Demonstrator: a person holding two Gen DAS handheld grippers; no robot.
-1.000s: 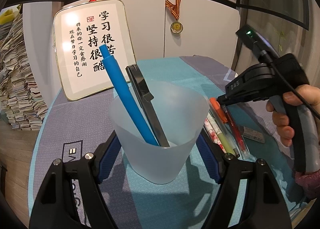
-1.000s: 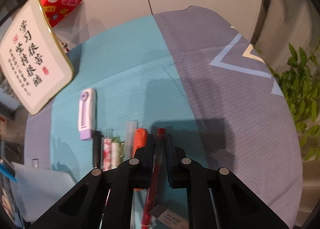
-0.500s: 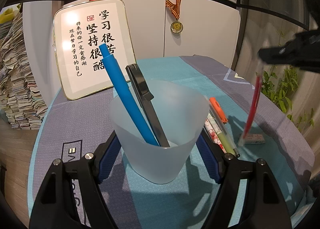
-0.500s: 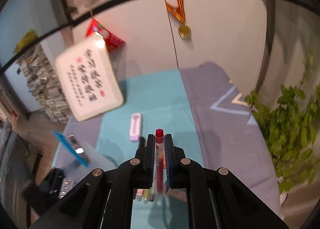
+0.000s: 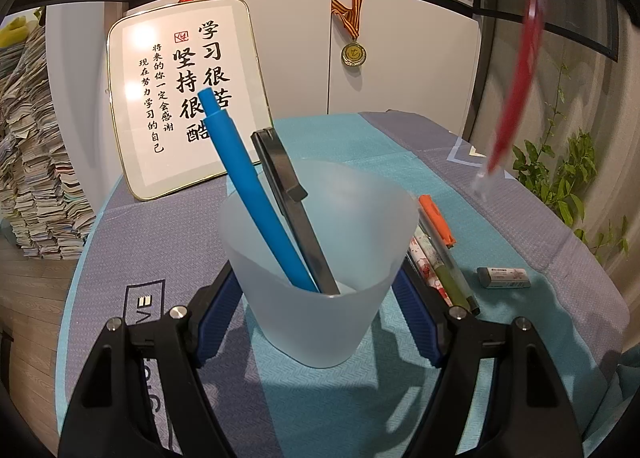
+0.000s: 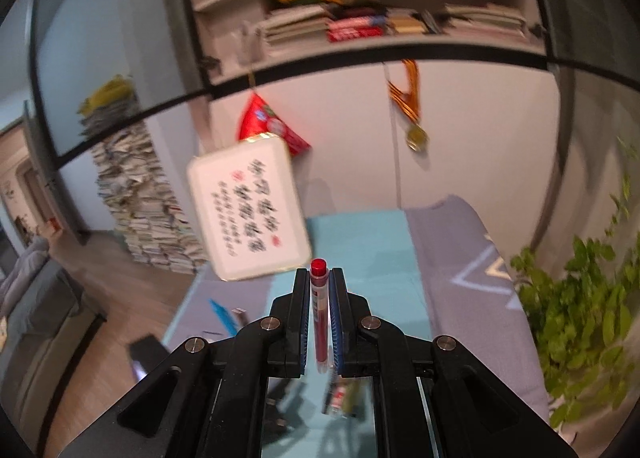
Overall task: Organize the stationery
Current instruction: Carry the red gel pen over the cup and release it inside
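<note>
I've got the red pen [image 6: 320,310] pinched upright in my right gripper [image 6: 320,322], jaws clamped on its barrel, high above the table. My left gripper [image 5: 320,298] hugs the frosted cup [image 5: 320,258], both pads pressed on its walls; the blue pen [image 5: 252,194] and a black pen [image 5: 292,210] lean inside. The red pen looks light, stiff and slick, so I'd say mid-barrel is right. The cup looks thin and would tip easily.
</note>
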